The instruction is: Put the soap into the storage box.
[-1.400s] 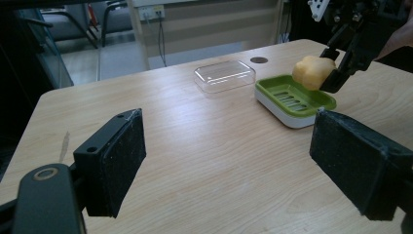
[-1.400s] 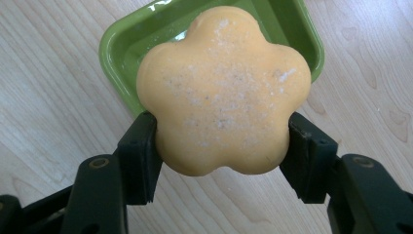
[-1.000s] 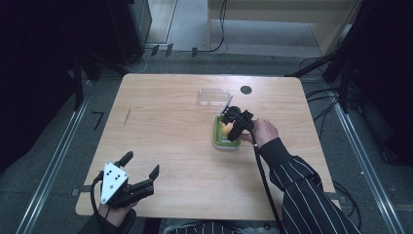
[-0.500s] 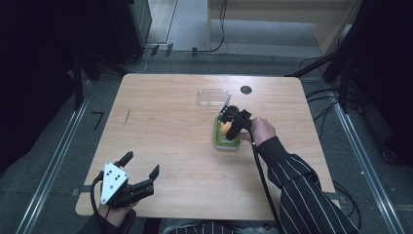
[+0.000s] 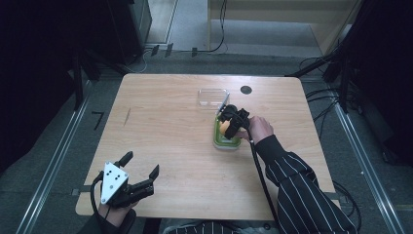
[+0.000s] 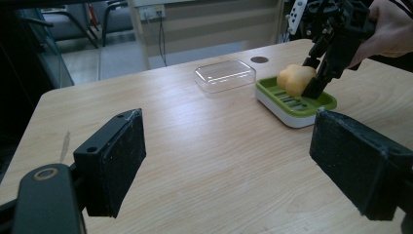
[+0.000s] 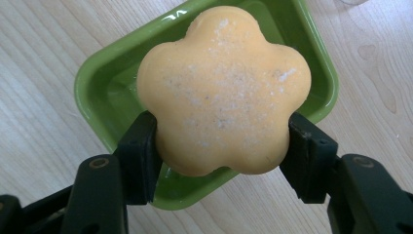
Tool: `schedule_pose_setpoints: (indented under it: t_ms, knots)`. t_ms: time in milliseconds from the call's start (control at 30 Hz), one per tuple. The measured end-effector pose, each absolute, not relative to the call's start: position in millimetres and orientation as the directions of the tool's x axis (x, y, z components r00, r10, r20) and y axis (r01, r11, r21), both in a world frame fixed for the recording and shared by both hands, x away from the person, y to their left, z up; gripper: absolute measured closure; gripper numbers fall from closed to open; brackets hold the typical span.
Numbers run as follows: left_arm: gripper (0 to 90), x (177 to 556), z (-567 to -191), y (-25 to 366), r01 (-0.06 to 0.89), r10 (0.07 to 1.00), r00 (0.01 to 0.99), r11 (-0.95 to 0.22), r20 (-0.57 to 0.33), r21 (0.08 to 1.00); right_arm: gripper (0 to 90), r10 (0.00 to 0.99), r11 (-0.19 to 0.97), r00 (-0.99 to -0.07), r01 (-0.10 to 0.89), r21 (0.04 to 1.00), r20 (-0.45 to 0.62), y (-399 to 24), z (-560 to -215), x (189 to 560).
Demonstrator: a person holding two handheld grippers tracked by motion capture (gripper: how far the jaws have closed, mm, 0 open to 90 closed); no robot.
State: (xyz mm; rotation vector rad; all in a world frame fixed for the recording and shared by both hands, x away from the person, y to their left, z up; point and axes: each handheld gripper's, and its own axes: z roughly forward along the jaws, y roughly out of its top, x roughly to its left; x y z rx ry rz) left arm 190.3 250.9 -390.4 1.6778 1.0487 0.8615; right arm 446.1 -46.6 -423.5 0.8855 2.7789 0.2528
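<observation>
An orange flower-shaped soap (image 7: 224,90) is pinched at two sides by my right gripper (image 7: 224,146), which is shut on it. It hangs just over a green soap dish (image 7: 102,92). From the left gripper view the soap (image 6: 294,79) stands tilted on edge above the dish (image 6: 292,105), under the right gripper (image 6: 321,73); I cannot tell whether it touches. From above, the soap (image 5: 223,128) and dish (image 5: 226,143) lie right of the table's middle. My left gripper (image 5: 141,163) rests open at the front left corner, with nothing between its jaws.
A clear plastic lid (image 5: 213,96) lies on the table just behind the dish. A small black round hole (image 5: 246,90) sits near the far edge. The person's striped sleeve (image 5: 297,190) crosses the right front of the wooden table (image 5: 165,122).
</observation>
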Motion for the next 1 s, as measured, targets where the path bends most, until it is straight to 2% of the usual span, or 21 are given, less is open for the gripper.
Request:
schedule_pose_setpoints:
  t_ms: [1000]
  knots:
    - [13.7,190,-390,251,0.255,0.92,0.384,-0.186,0.077,0.949,39.6,0.56,0.824,-0.813,0.528,0.205,-0.158,-41,-445,452]
